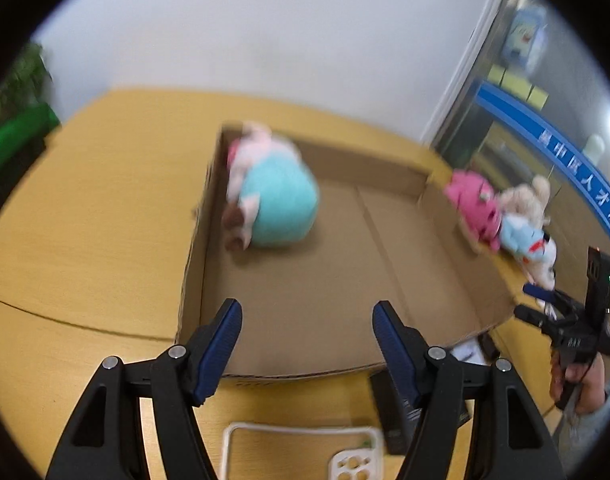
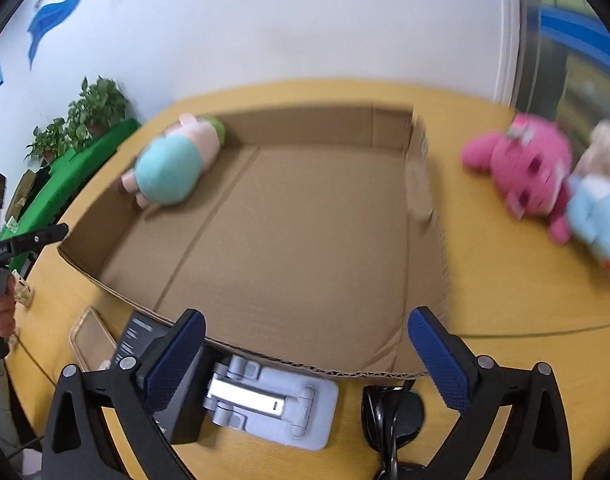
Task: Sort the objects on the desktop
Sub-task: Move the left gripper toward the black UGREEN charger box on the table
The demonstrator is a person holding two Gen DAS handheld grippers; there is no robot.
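A shallow cardboard box (image 1: 385,264) (image 2: 305,240) lies on the yellow table. A pig plush in a teal dress (image 1: 271,196) (image 2: 171,168) lies in its far left corner. A pink plush (image 1: 475,208) (image 2: 525,172), a light blue plush (image 1: 525,240) (image 2: 597,216) and a beige plush (image 1: 529,196) lie on the table right of the box. My left gripper (image 1: 307,316) is open and empty over the box's near edge. My right gripper (image 2: 305,340) is open and empty above a grey folding stand (image 2: 265,400); it also shows from the left wrist view (image 1: 545,304).
In front of the box lie a white phone case (image 1: 305,452), a clear phone case (image 2: 91,338), a black box (image 2: 141,340) (image 1: 397,412) and black sunglasses (image 2: 393,412). Potted plants and a green surface (image 2: 65,160) stand far left. A glass door is at the right.
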